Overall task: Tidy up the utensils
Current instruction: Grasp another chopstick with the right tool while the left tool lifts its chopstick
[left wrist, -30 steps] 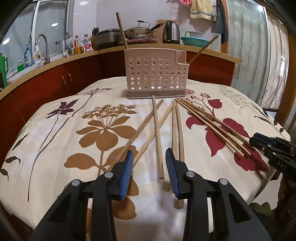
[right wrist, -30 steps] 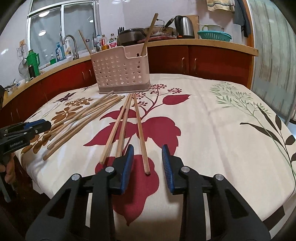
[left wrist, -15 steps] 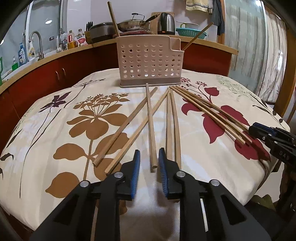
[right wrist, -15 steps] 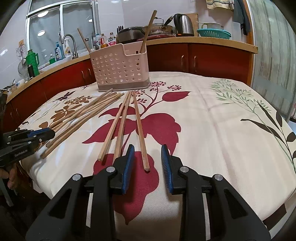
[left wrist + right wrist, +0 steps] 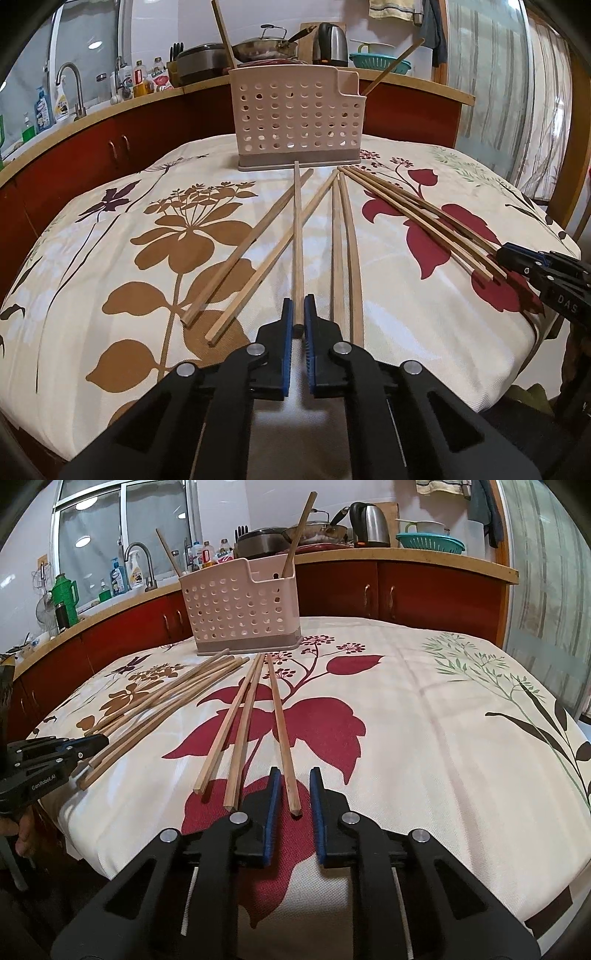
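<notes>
Chopstick (image 5: 297, 236) pinched by left tool (image 5: 298, 314), angled down; right tool (image 5: 293, 790) closing, straddling another.

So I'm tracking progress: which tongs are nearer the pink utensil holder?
Neither clearly: left tongs and right tongs both sit at the chopsticks' near ends, opposite the utensil holder.

- The left gripper (image 5: 298, 314) was matte black plastic, with two angular fingers and triangular cut-outs in its arms.
- Blue ribbed pads (image 5: 286, 332) lined the inner faces of its fingers.
- Round silver pivot screws (image 5: 254, 348) sat on top of the linkage, two on each side.
- The right gripper (image 5: 293, 788) had the same build: black body, blue pads, silver screws.
- White lettering reading "GenRobot.AI" marked the left gripper's side in the right wrist view.
</notes>
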Demonstrator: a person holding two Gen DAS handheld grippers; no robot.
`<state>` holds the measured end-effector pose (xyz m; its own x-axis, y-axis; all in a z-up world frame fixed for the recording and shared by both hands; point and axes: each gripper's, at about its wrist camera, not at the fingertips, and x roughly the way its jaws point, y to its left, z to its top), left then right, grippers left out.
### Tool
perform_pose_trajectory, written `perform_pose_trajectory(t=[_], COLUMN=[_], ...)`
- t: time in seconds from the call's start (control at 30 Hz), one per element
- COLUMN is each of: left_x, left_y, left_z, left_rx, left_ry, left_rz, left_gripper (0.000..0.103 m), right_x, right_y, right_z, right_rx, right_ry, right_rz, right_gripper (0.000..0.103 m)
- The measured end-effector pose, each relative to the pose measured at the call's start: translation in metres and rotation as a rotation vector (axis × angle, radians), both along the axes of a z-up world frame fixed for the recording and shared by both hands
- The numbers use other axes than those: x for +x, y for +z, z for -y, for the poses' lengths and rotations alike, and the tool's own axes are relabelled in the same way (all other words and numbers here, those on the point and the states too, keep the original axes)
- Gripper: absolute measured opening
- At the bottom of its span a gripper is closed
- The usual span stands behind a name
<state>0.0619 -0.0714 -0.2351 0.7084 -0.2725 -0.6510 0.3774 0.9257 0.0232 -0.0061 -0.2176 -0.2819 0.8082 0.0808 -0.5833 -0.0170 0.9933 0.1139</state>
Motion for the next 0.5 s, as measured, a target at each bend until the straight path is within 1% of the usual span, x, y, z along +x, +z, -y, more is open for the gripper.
perform_pose_trajectory(t=[0.03,0.23,0.5], left_x=[0.000,-0.004,-0.011], left_y=[0.000,0.006,0.022], left_z=[0.000,0.000,-0.001], left_rx=[-0.002,0.006,0.014], left_ry=[0.000,0.004,0.014], left_rz=[0.003,0.042,0.119], left_gripper=[0.007,0.007,0.007], right_x=[0.000,-0.002,-0.007], right_y=[0.000,0.006,0.026], right_z=[0.000,-0.002,-0.004], right_rx=[-0.001,-0.012,-0.035], right_ry=[0.000,0.004,0.003], right_rz=[-0.001,0.018,0.069], right_gripper=[0.010,0.009,0.008])
